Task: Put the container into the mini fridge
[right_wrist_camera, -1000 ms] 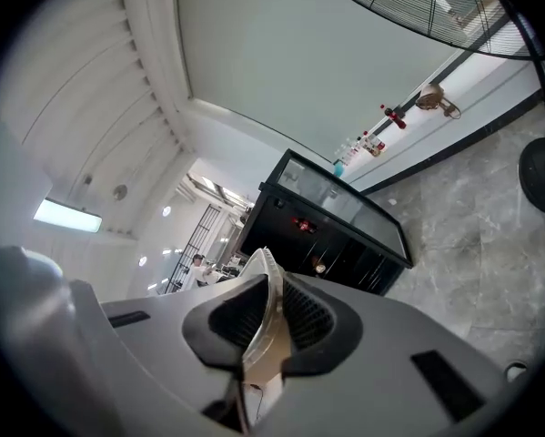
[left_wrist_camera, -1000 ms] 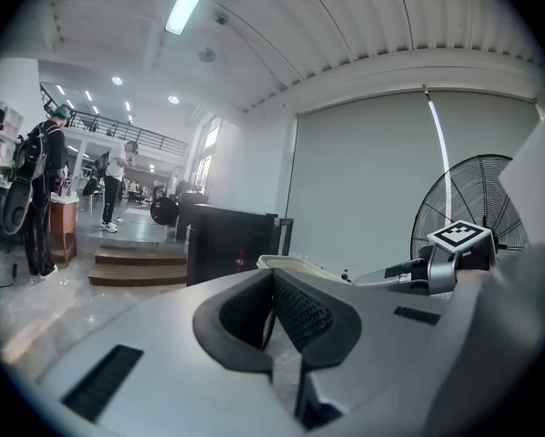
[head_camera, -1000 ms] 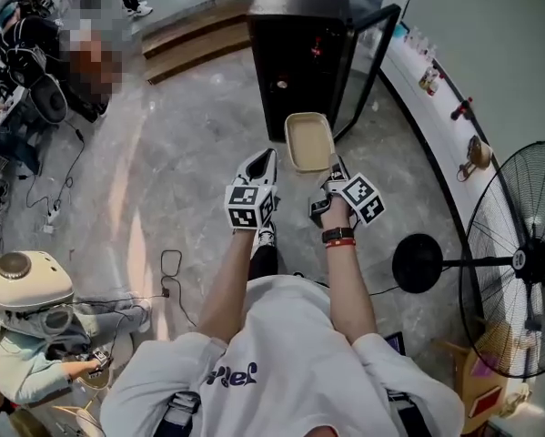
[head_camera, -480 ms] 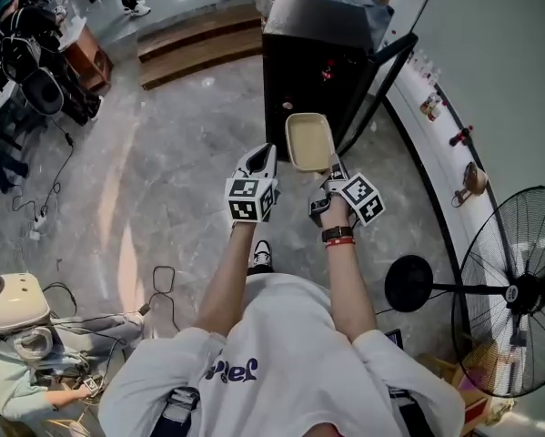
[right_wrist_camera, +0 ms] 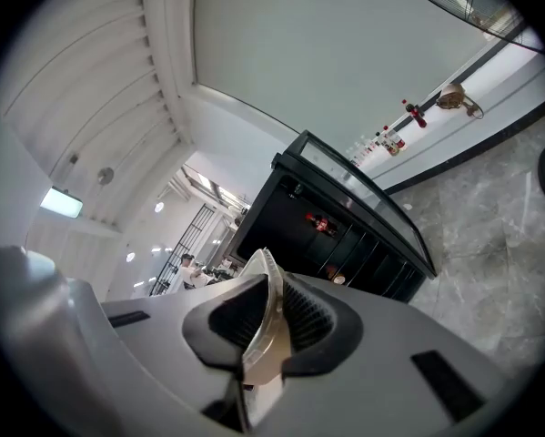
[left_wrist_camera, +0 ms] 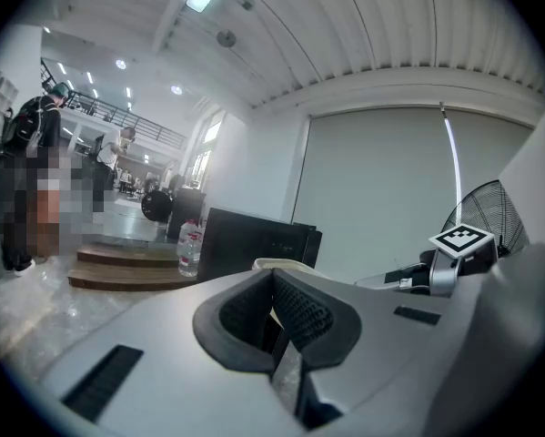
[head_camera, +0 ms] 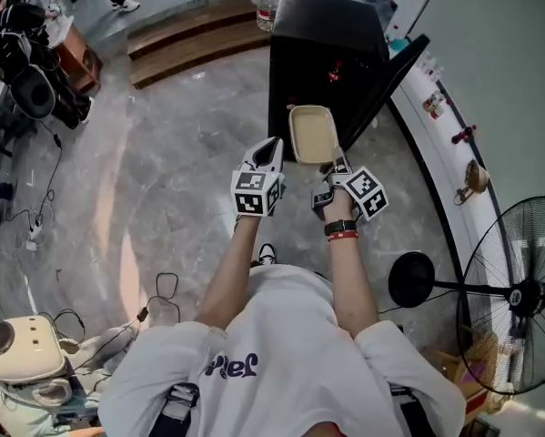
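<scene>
— Down by the person's chest, what are the tools doing?

— Left tool [head_camera: 271, 147] is clenched with its pads together and nothing between them. It hangs just left of the container. Right tool [head_camera: 332, 164] is grasping the container [head_camera: 313, 135] by its near rim, and the thin edge is pinched between the pads.

— How does the container sit?

— It's beige and shallow, open side up. It is held in the air over the grey floor [head_camera: 163, 162], just before the fridge's open front and still outside it.

— And the fridge?

— The fridge [head_camera: 331, 48] is black and stands on the floor right beyond the container. Its glass door [head_camera: 396, 76] is swung wide to the right. The right tool's view shows a red-labelled item [right_wrist_camera: 322, 224] on a shelf inside.

— Farther back?

— Wooden steps [head_camera: 190, 35] run left of the fridge. Water bottles [left_wrist_camera: 189, 244] stand at its far corner.
</scene>
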{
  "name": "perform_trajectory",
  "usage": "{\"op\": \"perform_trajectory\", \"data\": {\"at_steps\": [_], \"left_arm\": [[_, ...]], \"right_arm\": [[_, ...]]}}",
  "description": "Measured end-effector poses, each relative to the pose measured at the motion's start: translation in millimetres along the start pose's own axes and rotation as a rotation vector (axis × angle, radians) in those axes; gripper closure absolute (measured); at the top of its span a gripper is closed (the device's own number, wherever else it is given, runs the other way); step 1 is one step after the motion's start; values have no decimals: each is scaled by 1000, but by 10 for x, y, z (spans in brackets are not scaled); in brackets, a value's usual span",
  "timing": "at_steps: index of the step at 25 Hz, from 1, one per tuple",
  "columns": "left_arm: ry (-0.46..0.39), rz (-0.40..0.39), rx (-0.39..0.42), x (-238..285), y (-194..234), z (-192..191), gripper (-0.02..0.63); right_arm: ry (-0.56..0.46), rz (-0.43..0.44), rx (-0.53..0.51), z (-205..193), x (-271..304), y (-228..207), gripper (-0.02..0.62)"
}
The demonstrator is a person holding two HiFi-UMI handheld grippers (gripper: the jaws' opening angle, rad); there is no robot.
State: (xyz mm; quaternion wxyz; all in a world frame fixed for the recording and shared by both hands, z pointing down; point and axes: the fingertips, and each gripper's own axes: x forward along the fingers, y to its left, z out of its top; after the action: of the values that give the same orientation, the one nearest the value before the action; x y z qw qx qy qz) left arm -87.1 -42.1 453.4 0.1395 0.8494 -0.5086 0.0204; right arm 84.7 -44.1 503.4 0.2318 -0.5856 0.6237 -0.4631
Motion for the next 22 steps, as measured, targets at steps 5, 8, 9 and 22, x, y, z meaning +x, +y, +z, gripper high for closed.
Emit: {"op": "perform_trajectory", "data": {"at_steps": [5,8,9,22], "left_arm": [[10,-26,0,226,210,-23,584],[23,-45,6,328,237,-49,585],[27,-51,9,355,234,-58,586],[14,-47,26,1127,432,-34,584]], "right_arm": [[-18,-14,5,-33,273,29,531],[-33,-23,10,2,360,4,531],[-36,-27,11,17,386,-10,531],[-20,-36,25,323,1172,-264,530]]}}
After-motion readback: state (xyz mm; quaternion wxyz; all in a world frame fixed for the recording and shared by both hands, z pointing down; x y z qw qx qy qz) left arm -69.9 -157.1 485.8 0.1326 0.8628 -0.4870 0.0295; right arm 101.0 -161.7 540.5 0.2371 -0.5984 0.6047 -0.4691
